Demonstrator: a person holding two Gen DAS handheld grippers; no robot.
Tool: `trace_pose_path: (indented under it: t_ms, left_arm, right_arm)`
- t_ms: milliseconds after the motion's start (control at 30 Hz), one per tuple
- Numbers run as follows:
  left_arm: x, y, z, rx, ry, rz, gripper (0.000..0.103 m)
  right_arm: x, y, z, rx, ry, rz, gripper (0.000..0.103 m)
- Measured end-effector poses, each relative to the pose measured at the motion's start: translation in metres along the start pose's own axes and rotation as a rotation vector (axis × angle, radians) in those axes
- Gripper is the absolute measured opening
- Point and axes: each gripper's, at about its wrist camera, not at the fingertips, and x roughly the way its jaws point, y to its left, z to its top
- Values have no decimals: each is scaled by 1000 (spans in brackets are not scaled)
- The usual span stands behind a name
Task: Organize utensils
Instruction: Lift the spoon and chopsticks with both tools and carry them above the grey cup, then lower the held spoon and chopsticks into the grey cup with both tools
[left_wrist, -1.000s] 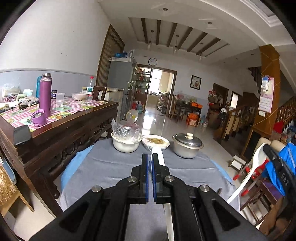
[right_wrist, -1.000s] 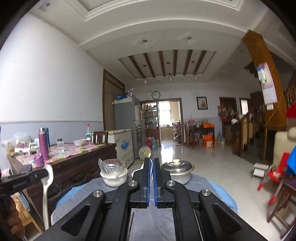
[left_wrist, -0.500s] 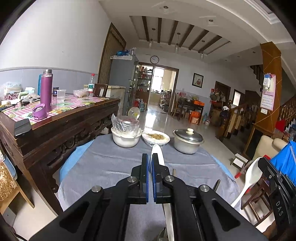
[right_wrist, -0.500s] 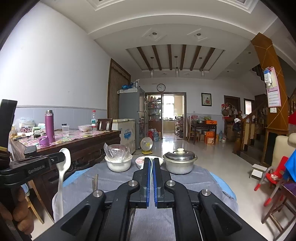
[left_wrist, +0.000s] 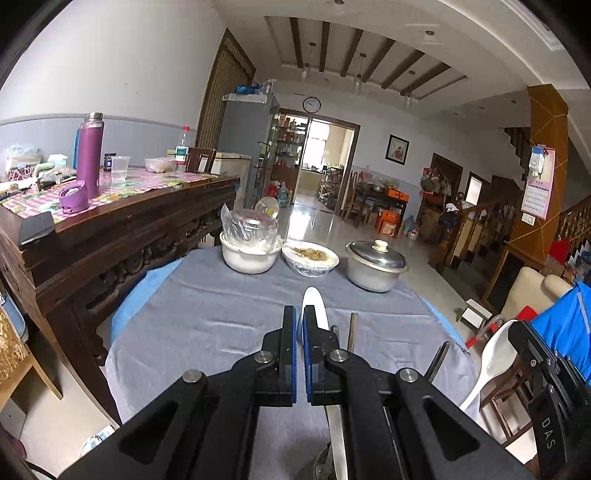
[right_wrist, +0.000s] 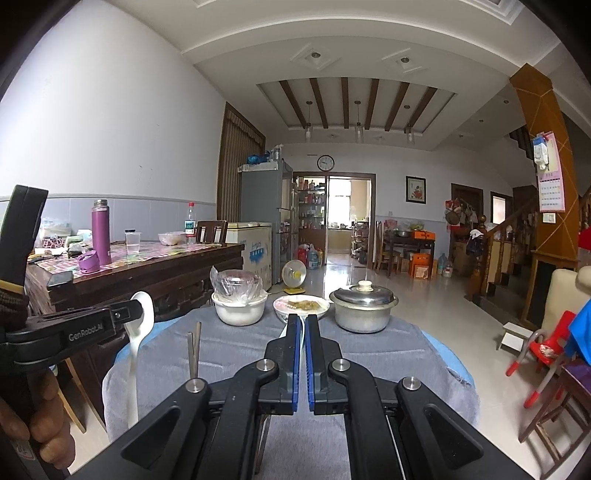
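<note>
My left gripper (left_wrist: 299, 314) is shut on a white spoon (left_wrist: 313, 302), whose bowl sticks up past the right finger and whose handle runs down under the gripper. In the right wrist view the left gripper (right_wrist: 138, 306) shows at the left with that spoon (right_wrist: 142, 314) upright in it. My right gripper (right_wrist: 304, 319) is shut on a second white spoon (left_wrist: 491, 365), seen at the right edge of the left wrist view. Both hang over the grey-clothed table (left_wrist: 207, 325). Brown chopsticks (right_wrist: 194, 343) stand up between the grippers, their lower ends hidden.
At the table's far side stand a white bowl with a plastic-wrapped item (left_wrist: 249, 251), a film-covered plate of food (left_wrist: 310, 256) and a lidded metal pot (left_wrist: 375, 264). A dark wooden sideboard (left_wrist: 110, 236) with a purple flask stands left. Chairs and a red stool crowd the right.
Both grippers have sunk toward the table, still shut on their spoons. The left gripper and its spoon have come further into the right wrist view.
</note>
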Motion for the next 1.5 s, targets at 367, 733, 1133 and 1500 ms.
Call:
trace_pose_path:
  t_ms: [367, 733, 1133, 1500]
  left_arm:
    - [11, 6, -9, -50, 34, -40, 3]
    - [25, -2, -28, -32, 25, -9, 3]
    - [25, -6, -62, -6, -46, -68, 3]
    - [25, 0, -81, 13, -35, -48, 3]
  right_arm:
    - [5, 2, -5, -2, 17, -10, 3]
    - [4, 23, -19, -97, 8, -10, 3]
    - [1, 30, -41, -128, 51, 9, 3]
    - [-1, 35, -50, -138, 78, 52, 3]
